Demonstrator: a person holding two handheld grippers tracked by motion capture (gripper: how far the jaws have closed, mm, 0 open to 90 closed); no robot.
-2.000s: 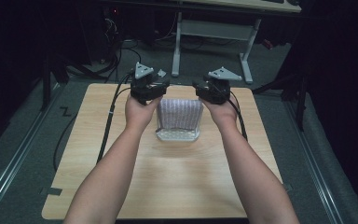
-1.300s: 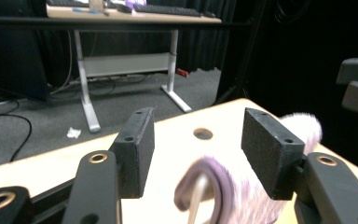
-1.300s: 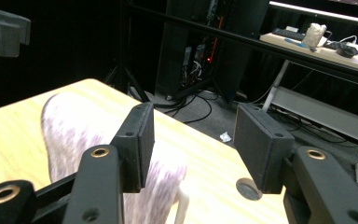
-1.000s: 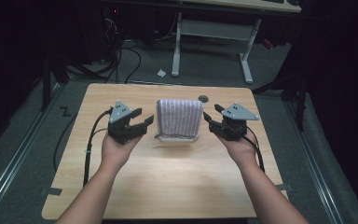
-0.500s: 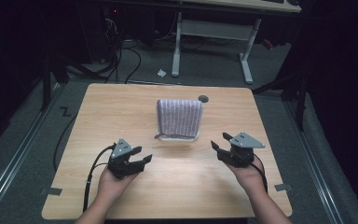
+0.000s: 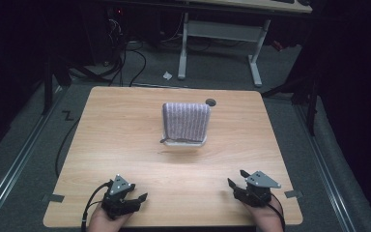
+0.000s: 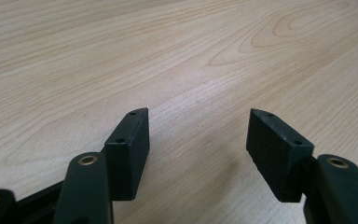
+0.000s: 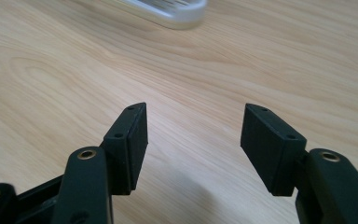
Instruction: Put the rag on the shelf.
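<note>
Both grippers back from cloth-draped tray (image 6: 186, 142)

Dim room, dark at the edges. Light wood table (image 6: 125, 145) on grey carpet floor (image 6: 24, 145). Far side: white-legged desk (image 6: 220, 34), black cables (image 6: 125, 53) on the floor far left, scrap of paper (image 6: 167, 75) near them.

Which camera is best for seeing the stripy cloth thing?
The high view: the whole striped cloth sits mid-table, draped over a white tray. The right gripper view catches just a blurred white tray edge at the top. The left gripper view faces bare wood.
</note>
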